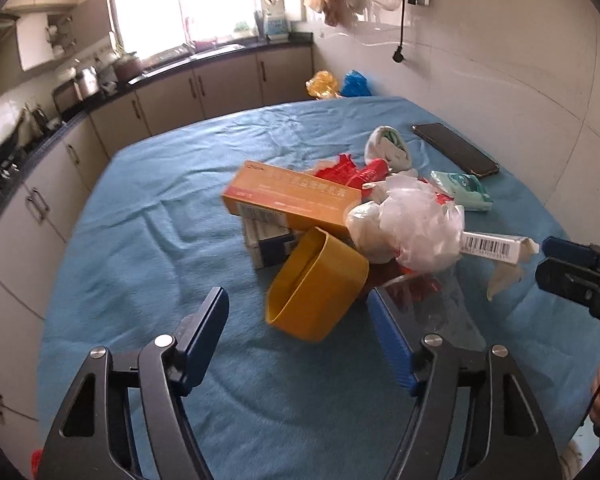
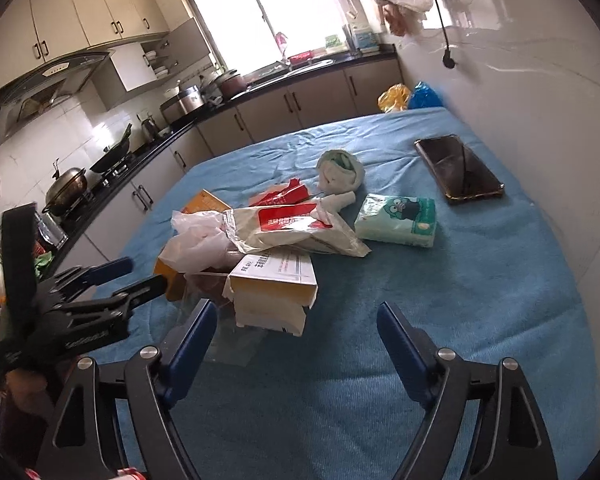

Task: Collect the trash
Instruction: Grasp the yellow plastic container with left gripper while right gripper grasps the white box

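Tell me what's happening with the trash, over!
Both hand-held grippers, left and right, open, holding nothing. Trash pile uncollected on blue cloth. Phone lies beside it, not trash.

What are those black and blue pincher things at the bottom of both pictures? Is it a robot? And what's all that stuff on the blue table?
No robot: a person holds one claw in each hand, each with its own camera. One picture looks along the left claw, the other along the right claw. Both are open and hold nothing. On the blue tablecloth lies a trash pile: an orange box, a yellow cup on its side, crumpled plastic. Nearby are a tissue pack and a phone.
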